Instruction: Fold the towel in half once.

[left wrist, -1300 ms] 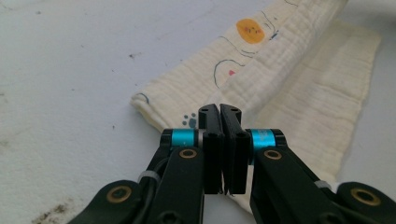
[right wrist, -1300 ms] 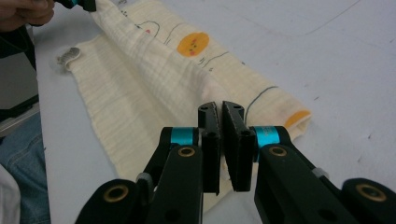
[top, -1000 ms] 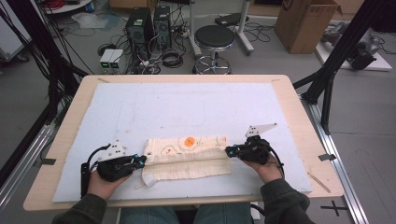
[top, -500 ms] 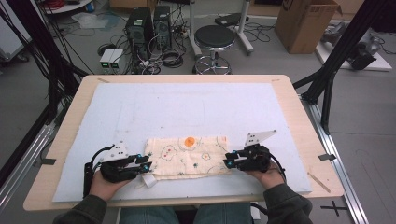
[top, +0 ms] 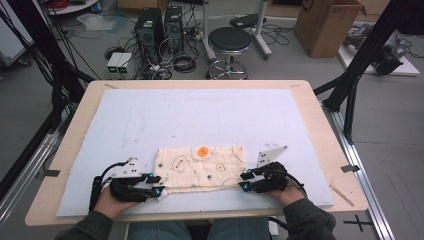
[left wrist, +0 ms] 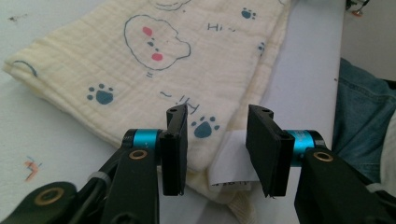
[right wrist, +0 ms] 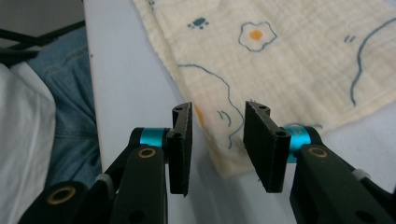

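Both tools are seen with their jaws parted and nothing clamped between them. From the high view, the left tool (top: 159, 190) is held at the left near corner of the cloth (top: 202, 166), and the right tool (top: 243, 181) at the right near corner, each gripped by a hand (top: 107, 200) coming in from the near edge of the table (top: 60, 150).

The cloth is a pale cream, crinkled muslin, folded into a long rectangle and laid flat on the white mat (top: 200, 120) toward the near side of the table. It is printed with blue outlined cloud shapes carrying red dots, small blue paw prints, fried-egg motifs and an orange round patch near its far edge.

In the left gripper view, the open jaws of the left tool (left wrist: 217, 149) are seen straddling the cloth's near corner, where a white label (left wrist: 231, 163) is tucked at the edge of the cloth (left wrist: 163, 60); the folded layers are visible along that edge. The label is too small to be made out from above.

In the right gripper view, the right tool (right wrist: 217, 144) is seen with the cloth's corner (right wrist: 224, 158) lying between and under its jaws, whether touched cannot be told. Blue jeans (right wrist: 70, 93) are shown past the table edge.
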